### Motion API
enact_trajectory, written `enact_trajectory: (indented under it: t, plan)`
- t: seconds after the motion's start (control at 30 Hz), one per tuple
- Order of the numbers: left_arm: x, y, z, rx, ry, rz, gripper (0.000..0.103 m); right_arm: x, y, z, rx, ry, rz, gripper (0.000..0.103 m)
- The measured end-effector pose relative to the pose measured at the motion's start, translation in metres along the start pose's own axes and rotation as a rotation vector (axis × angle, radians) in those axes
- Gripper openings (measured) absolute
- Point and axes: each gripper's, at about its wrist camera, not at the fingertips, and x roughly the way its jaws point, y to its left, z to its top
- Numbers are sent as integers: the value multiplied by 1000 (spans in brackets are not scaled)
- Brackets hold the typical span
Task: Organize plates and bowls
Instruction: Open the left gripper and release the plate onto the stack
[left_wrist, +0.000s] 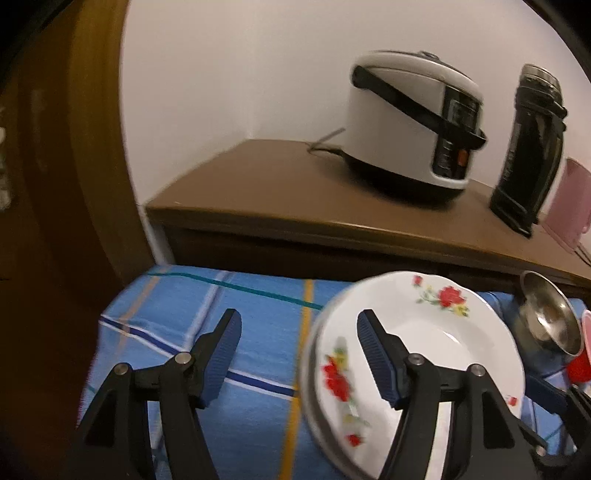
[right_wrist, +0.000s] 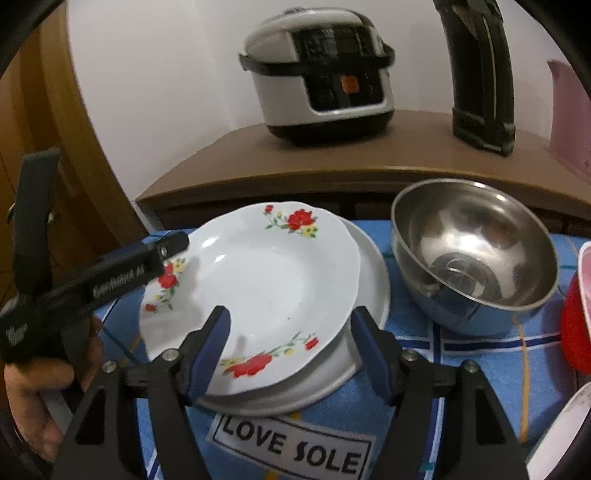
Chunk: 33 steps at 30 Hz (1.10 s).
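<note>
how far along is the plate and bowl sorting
Done: the flowered plate sits on a plain white plate. In hand: nothing; the left gripper and right gripper are both open. Left: the steel bowl and a red bowl stand apart.

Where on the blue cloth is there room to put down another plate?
The bare stretch of blue cloth left of the flowered plate is free, out to the cloth's left edge. The right side is crowded: the plate stack, then the steel bowl, then a red dish at the edge.
</note>
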Motion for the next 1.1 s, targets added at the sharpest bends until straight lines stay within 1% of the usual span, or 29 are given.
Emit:
enact_trajectory:
  t: [0.07,0.17,0.27,0.37,0.47,0.57,0.73,0.83,0.87,1.1]
  plan:
    - [-2,5,-1,-21,-9,20,67,-7,1,-4,-2,-17,-1,69]
    - [-3,10,-3,-46,-3,16,67,-19,1,-7,3,-63,1,70]
    - [-7,8,-5,-33,-21,50,67,-25,1,-7,3,-97,1,70]
    - [-10,3,-8,-19,-39,71,67,-30,2,-9,-1,-116,-1,71]
    - [-12,3,-10,-34,-41,69,67,-35,1,-11,5,-138,-8,77]
    - [-17,1,-14,-39,-49,73,67,-38,-1,-11,7,-147,-12,77]
    - [-32,-4,-21,-52,-83,111,67,-46,3,-15,-16,-175,-30,77]
    - [-40,-7,-25,-68,-96,113,67,-52,4,-18,-23,-193,-42,78]
    - [-43,-8,-26,-75,-83,111,67,-54,4,-19,-24,-196,-44,80]
    - [-54,-7,-37,-147,-52,95,67,-63,3,-23,-26,-224,-58,80]
